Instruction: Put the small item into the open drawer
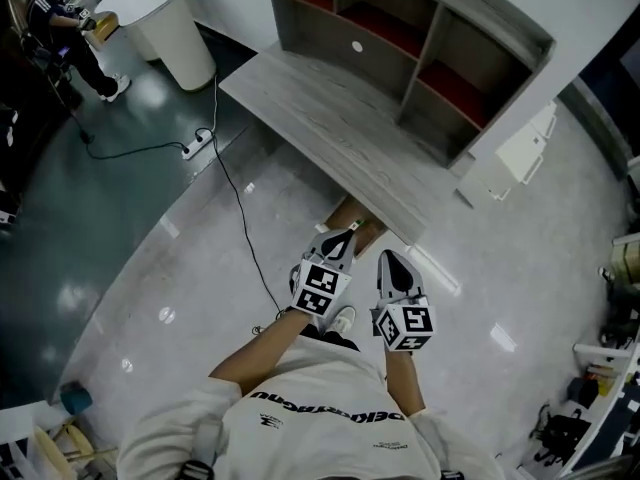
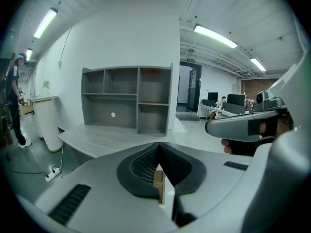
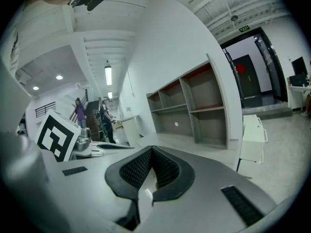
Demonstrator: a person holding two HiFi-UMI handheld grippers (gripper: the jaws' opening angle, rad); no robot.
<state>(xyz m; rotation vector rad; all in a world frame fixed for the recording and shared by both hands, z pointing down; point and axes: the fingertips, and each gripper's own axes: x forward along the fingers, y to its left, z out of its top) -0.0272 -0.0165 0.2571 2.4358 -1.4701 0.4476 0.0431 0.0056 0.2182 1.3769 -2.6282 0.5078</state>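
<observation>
Black ribbed fingers point(image 2: 141, 165) together, left gripper point(image 2: 158, 145)

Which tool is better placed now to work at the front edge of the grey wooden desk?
Probably left: the left tool overlaps the brown part under the grey wooden desk; the right tool sits by its corner. Both are shut.

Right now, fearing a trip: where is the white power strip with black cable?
Head view, upper left: the white power strip lies on the dark floor beside the grey wooden desk, near the white round stand.
</observation>
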